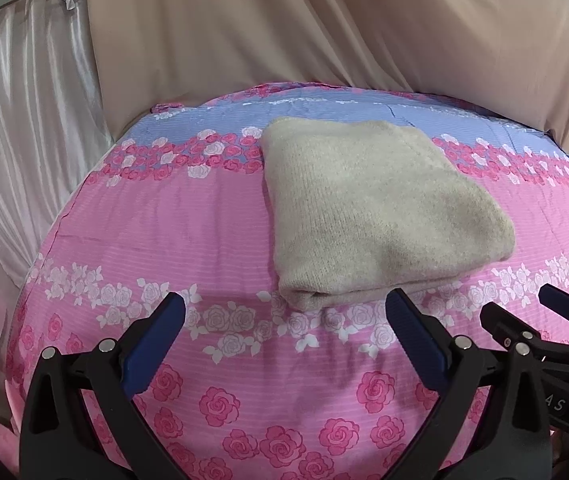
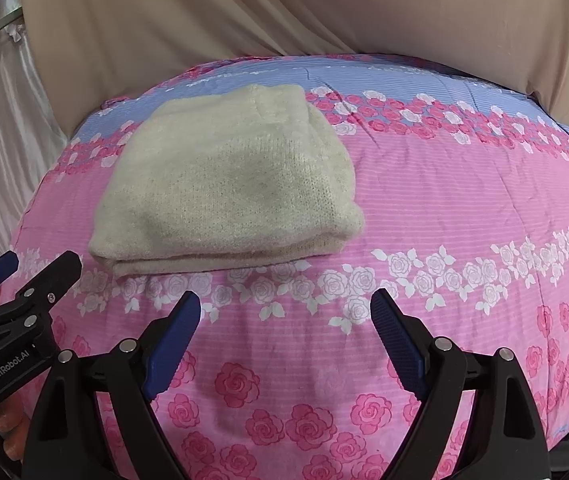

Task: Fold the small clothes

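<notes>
Near the front edge of the bed, both tongs hang with jaws spread wide and nothing between them: the left tongs [image 1: 284, 312] and the right tongs [image 2: 286, 310] sit side by side, just short of the cloth. Beyond them, touching neither, lies the beige knit garment [image 1: 368, 208], already doubled into a thick, neat rectangle with its folded edge facing the tongs. It rests flat on the pink rose-print bedcover [image 1: 164, 216], toward the far half. Judging by that tidy shape, folding looks done, which would explain the empty, drawn-back tongs. Beige curtains [image 1: 284, 32] hang behind.
</notes>
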Motion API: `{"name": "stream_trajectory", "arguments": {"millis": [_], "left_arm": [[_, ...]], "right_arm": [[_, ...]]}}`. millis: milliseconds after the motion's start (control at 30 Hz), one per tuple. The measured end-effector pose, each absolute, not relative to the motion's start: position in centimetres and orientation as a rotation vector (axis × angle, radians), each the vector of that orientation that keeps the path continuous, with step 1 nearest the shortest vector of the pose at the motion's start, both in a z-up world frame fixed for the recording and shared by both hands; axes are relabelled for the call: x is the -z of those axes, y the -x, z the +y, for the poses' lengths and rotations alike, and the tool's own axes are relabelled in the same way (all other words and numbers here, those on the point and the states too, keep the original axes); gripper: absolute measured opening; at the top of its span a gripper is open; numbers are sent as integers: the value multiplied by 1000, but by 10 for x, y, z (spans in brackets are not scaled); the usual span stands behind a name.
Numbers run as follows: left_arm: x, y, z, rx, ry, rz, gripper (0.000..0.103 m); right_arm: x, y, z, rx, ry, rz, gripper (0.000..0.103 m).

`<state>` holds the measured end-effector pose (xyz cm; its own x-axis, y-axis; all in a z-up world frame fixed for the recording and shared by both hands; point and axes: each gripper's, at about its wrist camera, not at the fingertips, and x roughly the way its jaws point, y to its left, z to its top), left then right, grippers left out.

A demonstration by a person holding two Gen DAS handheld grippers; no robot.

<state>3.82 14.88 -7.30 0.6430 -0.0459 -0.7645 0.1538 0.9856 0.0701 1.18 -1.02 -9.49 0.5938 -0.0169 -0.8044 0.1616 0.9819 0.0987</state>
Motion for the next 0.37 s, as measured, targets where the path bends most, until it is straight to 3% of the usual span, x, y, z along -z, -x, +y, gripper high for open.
{"name": "stream_trajectory", "arguments": {"millis": [367], "left_arm": [[72, -33, 140, 84, -180, 843, 97]], "right_arm": [[96, -12, -10, 106, -170, 934, 85]]}}
